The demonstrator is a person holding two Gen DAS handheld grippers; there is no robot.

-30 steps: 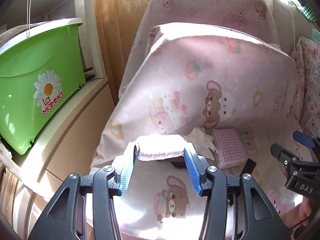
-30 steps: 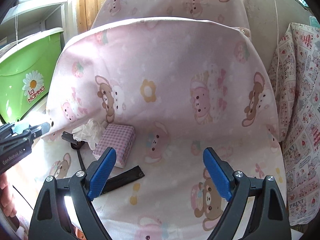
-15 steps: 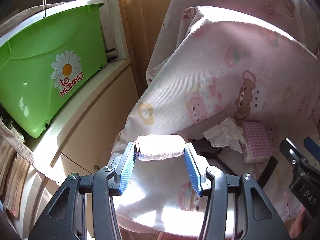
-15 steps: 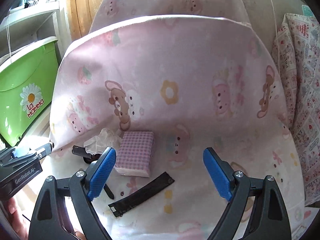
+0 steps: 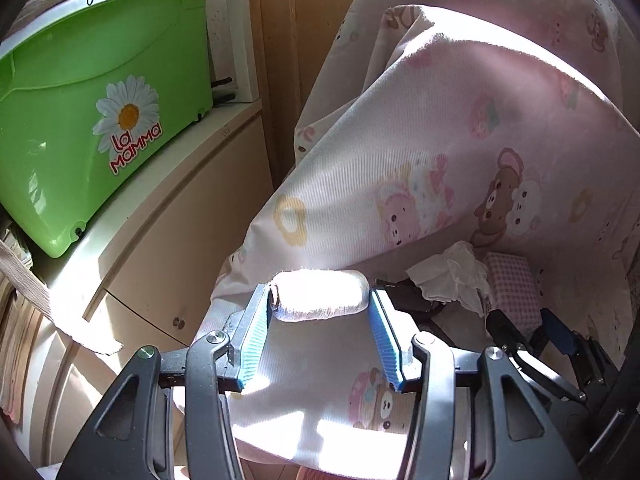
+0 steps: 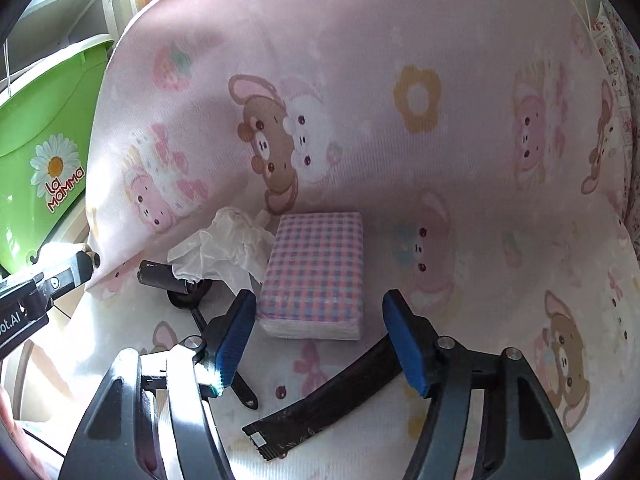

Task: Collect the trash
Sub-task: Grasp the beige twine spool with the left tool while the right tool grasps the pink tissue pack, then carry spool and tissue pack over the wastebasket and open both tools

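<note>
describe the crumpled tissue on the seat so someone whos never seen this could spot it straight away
Find the seat draped in pink bear-print fabric, then look where its back meets the cushion, towards the green La Mamma tub. The crumpled tissue lies there, against the checked tissue pack and partly over a black object. It alone is white, wrinkled and shapeless.

On the pink cover lie one checked tissue pack (image 6: 316,276), one crumpled tissue (image 6: 224,250) and one black wrapper (image 6: 332,400). One white roll (image 5: 320,294) and one green tub (image 5: 100,120) are also present.
</note>
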